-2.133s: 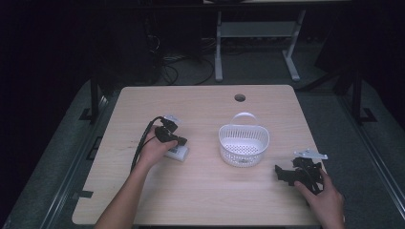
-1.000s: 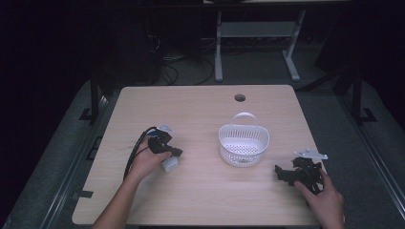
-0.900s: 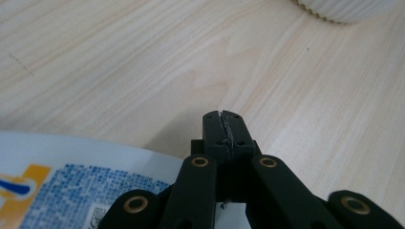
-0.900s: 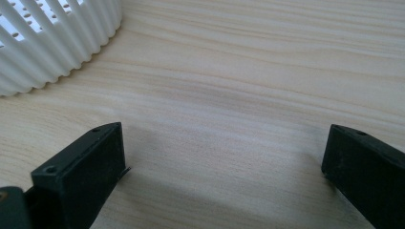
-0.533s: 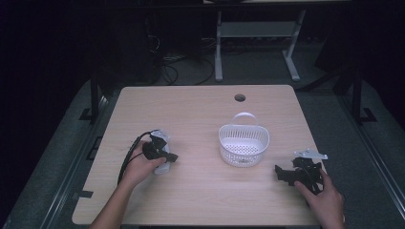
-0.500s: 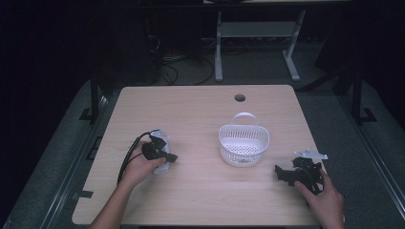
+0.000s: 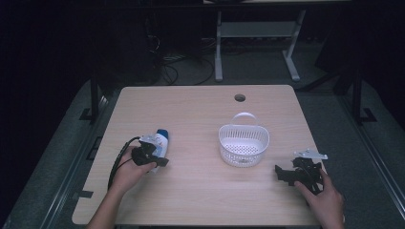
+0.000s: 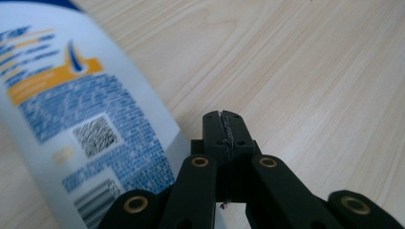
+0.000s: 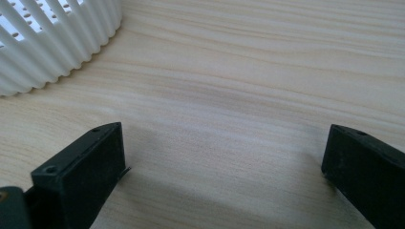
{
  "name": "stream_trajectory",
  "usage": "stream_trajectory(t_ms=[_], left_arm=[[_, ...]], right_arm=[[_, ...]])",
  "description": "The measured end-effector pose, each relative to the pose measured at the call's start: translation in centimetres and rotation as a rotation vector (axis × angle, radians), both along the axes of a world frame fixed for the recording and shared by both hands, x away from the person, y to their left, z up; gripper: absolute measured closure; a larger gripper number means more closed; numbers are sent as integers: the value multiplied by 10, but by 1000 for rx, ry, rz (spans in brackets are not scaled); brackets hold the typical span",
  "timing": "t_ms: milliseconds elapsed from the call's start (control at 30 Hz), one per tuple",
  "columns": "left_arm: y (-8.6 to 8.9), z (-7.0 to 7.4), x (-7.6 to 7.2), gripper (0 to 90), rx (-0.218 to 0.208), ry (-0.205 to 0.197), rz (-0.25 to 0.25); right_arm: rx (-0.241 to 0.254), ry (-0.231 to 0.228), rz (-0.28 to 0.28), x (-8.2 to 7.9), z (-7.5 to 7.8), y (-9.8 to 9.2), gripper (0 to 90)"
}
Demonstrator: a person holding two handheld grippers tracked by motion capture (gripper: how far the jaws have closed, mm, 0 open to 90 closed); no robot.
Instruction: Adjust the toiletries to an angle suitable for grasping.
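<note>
A white bottle (image 7: 161,141) with a blue cap and blue print lies on the wooden table (image 7: 200,119), left of the middle. My left gripper (image 7: 162,162) is shut with nothing between its jaws. In the left gripper view the closed tips (image 8: 223,125) rest low over the wood, and the bottle (image 8: 81,119) lies right against their left side. A white slotted basket (image 7: 244,145) with a handle stands right of centre. My right gripper (image 7: 282,172) sits open just right of the basket, its jaws (image 9: 224,157) spread wide over bare wood, and the basket's wall (image 9: 52,38) shows at the upper left.
A round cable hole (image 7: 239,98) is in the table's far edge area. A black cable (image 7: 119,157) loops from the left gripper toward the table's left side. Dark floor and a white desk frame (image 7: 253,33) lie beyond the table.
My left hand has slid leftward across the table, shut the whole time, and the bottle now lies at its far side. The right hand and basket have stayed put.
</note>
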State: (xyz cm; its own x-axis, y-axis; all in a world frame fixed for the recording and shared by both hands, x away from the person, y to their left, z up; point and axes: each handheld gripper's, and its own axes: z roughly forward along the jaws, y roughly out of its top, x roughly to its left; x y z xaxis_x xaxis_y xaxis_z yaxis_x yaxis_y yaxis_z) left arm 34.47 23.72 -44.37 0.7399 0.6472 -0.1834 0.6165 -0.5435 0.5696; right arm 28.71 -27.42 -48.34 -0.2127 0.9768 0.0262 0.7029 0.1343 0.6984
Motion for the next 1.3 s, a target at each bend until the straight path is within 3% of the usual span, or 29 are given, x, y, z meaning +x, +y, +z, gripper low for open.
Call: stream_trajectory(t_ms=[700,933,1133,1300], left_arm=[[29,5,-3,900,30,-21,63],[29,6,-3,900,25,-23,52],[28,12,-5,836,15,-42,46],[27,17,-5,709,4,-63,48]], right_arm=[[0,0,0,0,0,0,5],[0,1,0,0,0,0,5],[1,1,-1,0,0,0,5],[0,0,0,0,0,0,4]])
